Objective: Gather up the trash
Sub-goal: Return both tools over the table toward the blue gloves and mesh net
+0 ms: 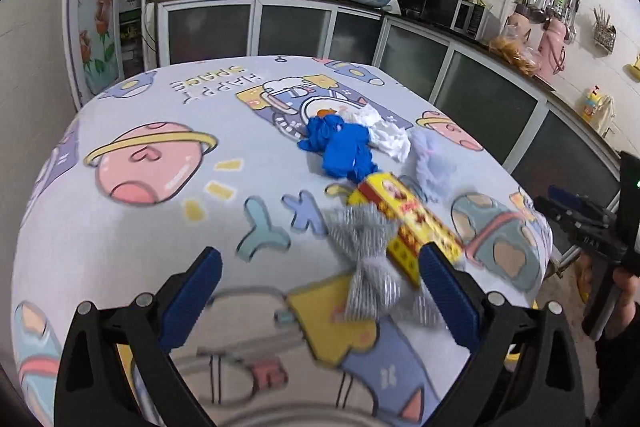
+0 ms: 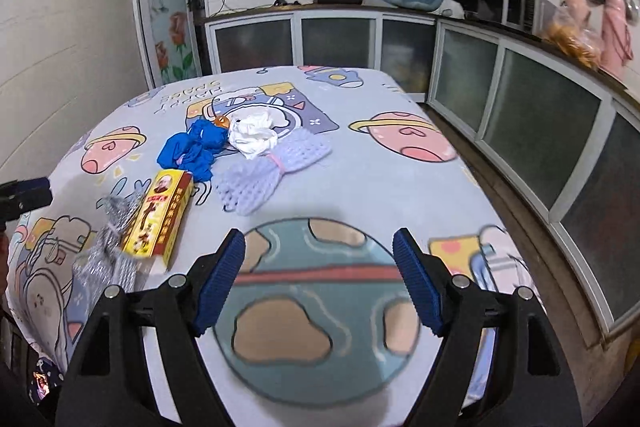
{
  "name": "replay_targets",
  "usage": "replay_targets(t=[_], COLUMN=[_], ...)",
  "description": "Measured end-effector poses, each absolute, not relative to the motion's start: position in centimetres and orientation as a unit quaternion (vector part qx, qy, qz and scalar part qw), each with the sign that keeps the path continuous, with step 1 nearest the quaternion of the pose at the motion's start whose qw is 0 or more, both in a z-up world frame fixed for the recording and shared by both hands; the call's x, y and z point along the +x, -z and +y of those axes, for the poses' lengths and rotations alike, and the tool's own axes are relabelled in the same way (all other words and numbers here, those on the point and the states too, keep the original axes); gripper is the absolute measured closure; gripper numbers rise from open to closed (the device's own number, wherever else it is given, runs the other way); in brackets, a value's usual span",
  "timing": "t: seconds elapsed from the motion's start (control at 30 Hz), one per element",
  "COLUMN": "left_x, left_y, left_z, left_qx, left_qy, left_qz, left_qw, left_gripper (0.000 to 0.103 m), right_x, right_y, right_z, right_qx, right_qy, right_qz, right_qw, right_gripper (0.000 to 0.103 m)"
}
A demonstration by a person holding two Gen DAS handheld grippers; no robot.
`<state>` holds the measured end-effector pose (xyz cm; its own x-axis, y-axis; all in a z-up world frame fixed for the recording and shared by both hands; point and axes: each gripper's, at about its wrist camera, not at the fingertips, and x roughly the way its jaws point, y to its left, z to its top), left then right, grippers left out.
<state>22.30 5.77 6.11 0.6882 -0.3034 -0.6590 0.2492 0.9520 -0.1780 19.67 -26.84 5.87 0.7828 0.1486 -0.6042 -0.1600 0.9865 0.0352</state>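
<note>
Box (image 2: 160,213) lies flat on bench (image 2: 360,187), long axis running away from you; silver wrapper (image 2: 108,247) blurred. Your left fingers (image 1: 320,291) and right fingers (image 2: 320,275) apart, empty.

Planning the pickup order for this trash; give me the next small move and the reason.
Probably ease the left gripper forward and right onto the silver wrapper. It is open and empty, and that wrapper lies nearest it, against the yellow box. The right gripper, also open, hangs over bare tablecloth.
</note>
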Motion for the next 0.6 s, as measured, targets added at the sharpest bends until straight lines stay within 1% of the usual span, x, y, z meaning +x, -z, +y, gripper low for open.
replay_targets(t=[0.13, 0.33, 0.43, 0.6], left_x=[26.8, 33.5, 35.8, 39.0], left_y=[-6.2, -4.8, -4.3, -3.4], left_z=[4.3, 2.4, 1.4, 0.4], left_qx=[-0.037, -0.036, -0.027, -0.013], left_qy=[0.177, 0.179, 0.180, 0.167], left_qz=[0.376, 0.414, 0.422, 0.440], left_qw=[0.909, 0.892, 0.888, 0.882], left_gripper=[0.008, 0.008, 0.008, 0.008], right_x=[23.4, 29.5, 31.3, 33.0], right_y=[-5.2, -4.3, -4.0, -3.4], right_z=[-26.4, -26.2, -25.4, -24.3], right_qx=[-0.010, 0.052, 0.083, 0.100], right_qy=[-0.091, -0.114, -0.146, -0.175], right_qz=[0.338, 0.374, 0.393, 0.414], right_qw=[0.937, 0.919, 0.904, 0.888], right_gripper=[0.031, 0.031, 0.031, 0.031])
